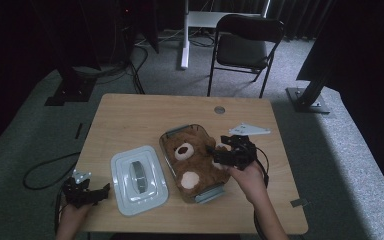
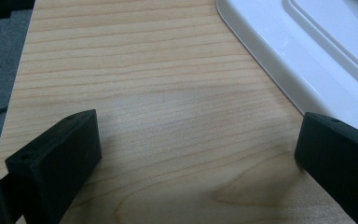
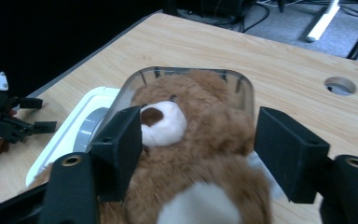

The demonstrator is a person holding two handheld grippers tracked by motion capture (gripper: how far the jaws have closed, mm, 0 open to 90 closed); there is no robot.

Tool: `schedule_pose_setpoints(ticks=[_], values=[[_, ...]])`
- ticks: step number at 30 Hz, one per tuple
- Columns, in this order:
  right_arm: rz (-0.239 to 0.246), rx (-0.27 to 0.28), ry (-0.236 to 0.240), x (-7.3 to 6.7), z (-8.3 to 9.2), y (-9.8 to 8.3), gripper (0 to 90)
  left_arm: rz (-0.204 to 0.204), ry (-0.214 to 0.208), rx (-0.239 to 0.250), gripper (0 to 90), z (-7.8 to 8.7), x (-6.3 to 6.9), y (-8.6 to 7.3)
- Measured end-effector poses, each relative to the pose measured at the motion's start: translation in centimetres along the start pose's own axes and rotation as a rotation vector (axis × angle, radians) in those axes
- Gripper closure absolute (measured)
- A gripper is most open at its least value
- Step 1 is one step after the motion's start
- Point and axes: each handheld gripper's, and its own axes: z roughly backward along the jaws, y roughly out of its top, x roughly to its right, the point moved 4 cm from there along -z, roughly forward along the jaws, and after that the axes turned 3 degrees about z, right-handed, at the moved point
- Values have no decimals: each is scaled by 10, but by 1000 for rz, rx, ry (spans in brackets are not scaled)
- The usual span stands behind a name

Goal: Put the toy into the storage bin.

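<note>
Dark curtains and grey carpet ring the pale wooden surface (image 1: 130, 115) I am working over, with a folding chair (image 1: 245, 45) parked beyond its far edge. Lying on its back in a clear plastic box (image 1: 166, 145) near the middle is a brown teddy bear (image 1: 192, 162), head toward the far side, legs spilling over the near rim. It overfills the box, which I judge is why the white lid (image 1: 139, 180) rests flat beside it on the left, handle up, waiting.

My right tongs (image 1: 220, 155) hang over the bear's belly; in the right gripper view the jaws stand spread on either side of its body, neither clearly pressing into the fur, so nothing is pinched. I read this as lining up to tuck or push the bear down so the lid can fit.

My left tongs (image 1: 92, 192) rest low at the near left corner, spread wide over bare wood just beside the lid's edge (image 2: 307, 60), handy for picking it up.
</note>
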Motion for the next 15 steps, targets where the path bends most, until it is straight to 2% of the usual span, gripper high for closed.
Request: schedule_pose_setpoints(ticks=[4,12,15], values=[[-9,15,-11,6,13,-9,342,-2,0,-2,11,0,0,0],[-24,0,-21,18,31,-34,386,-2,0,-2,10,0,0,0],[-22,-1,-33,22,37,-40,446,-2,0,-2,10,0,0,0]])
